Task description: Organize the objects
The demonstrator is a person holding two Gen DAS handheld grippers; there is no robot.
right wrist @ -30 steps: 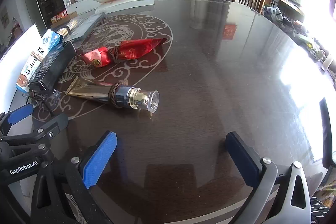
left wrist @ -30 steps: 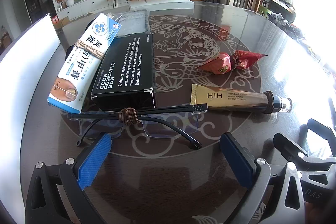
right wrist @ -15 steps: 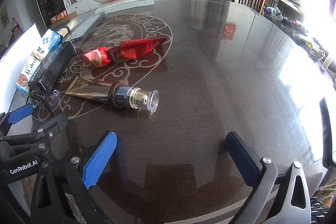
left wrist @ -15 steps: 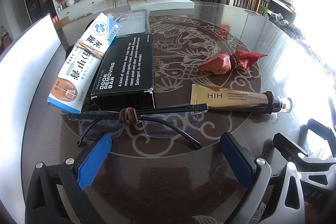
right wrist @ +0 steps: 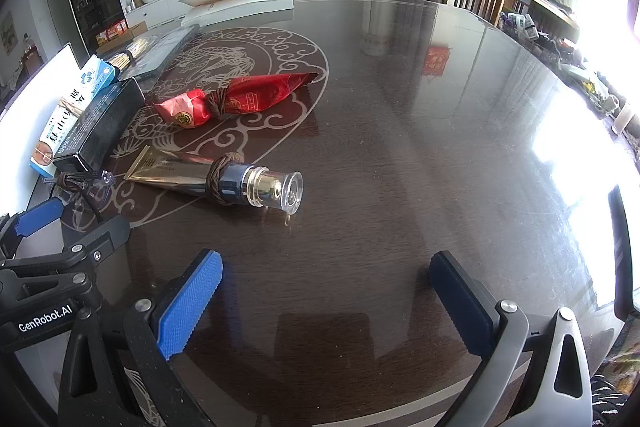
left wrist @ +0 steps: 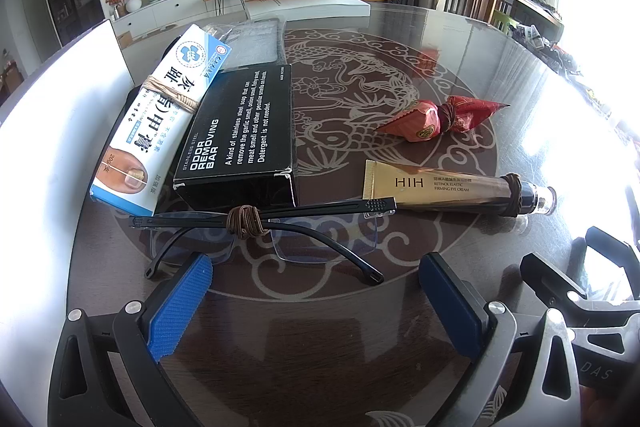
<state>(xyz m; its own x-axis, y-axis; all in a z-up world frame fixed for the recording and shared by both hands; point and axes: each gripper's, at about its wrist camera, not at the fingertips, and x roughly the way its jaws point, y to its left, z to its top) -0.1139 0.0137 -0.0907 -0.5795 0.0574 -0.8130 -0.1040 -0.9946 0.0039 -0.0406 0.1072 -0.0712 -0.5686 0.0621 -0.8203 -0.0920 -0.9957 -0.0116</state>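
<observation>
Right now both the left hand-held gripper (left wrist: 316, 291) and the right hand-held gripper (right wrist: 328, 291) stand wide apart, holding nothing. Thin black-framed glasses tied with brown cord (left wrist: 256, 227) lie just ahead of the left one on the dark shiny table (right wrist: 400, 147); pinching too hard could bend them or slide them away.

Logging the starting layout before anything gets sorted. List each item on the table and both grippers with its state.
Left gripper: open, empty.
Right gripper: open, empty.
Glasses: folded, cord-wrapped, lying against the black box.
Odor removing bar box: closed, flat.
Nail cream box: closed, string-tied, leaning on the black box.
Eye cream tube: capped, cord-wrapped, lying down.
Red packet: cord-tied, lying down.
</observation>
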